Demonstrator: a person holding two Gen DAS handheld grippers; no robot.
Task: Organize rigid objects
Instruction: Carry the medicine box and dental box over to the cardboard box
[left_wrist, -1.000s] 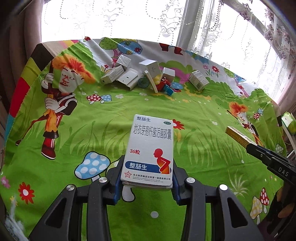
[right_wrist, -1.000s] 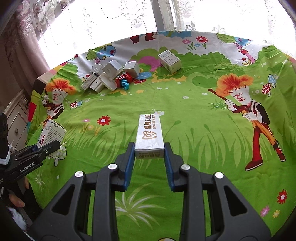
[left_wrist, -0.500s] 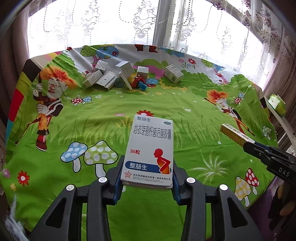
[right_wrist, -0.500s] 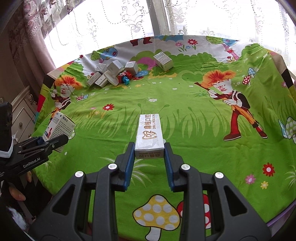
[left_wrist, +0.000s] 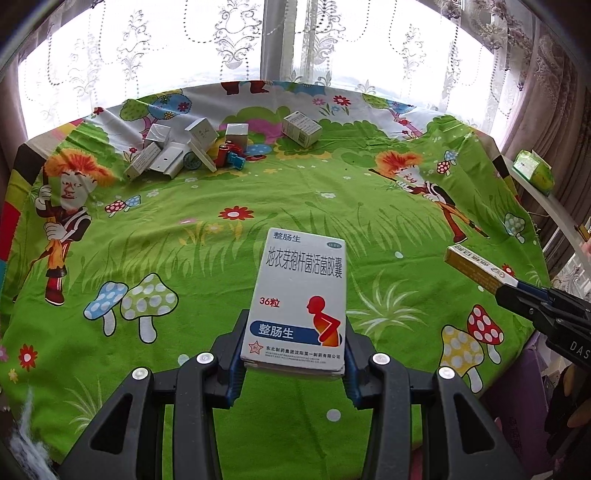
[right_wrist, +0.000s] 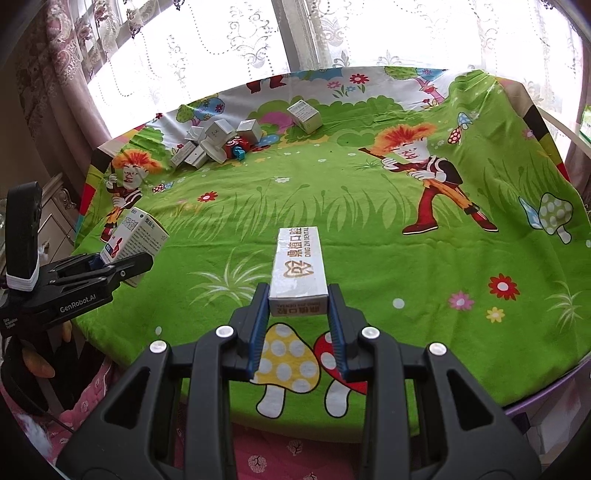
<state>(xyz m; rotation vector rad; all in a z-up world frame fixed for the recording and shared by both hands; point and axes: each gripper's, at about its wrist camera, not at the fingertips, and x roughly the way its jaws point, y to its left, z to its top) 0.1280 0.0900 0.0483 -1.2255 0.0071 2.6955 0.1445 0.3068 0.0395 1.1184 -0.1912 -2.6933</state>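
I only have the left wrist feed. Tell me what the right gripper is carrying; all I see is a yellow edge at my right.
Observer: The right gripper is shut on a long silver toothpaste box printed "DING ZHI DENTAL".
Operator: Confirm it's off the table.
Observer: It juts forward over the green cartoon tablecloth, near the near table edge; height above it is unclear.
Operator: Report how my medicine box looks from there.
Observer: The left gripper holds the white medicine box tilted, its fine-print side panel facing the right camera.

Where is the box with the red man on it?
The medicine box is held in the left gripper, above the tablecloth's near edge.
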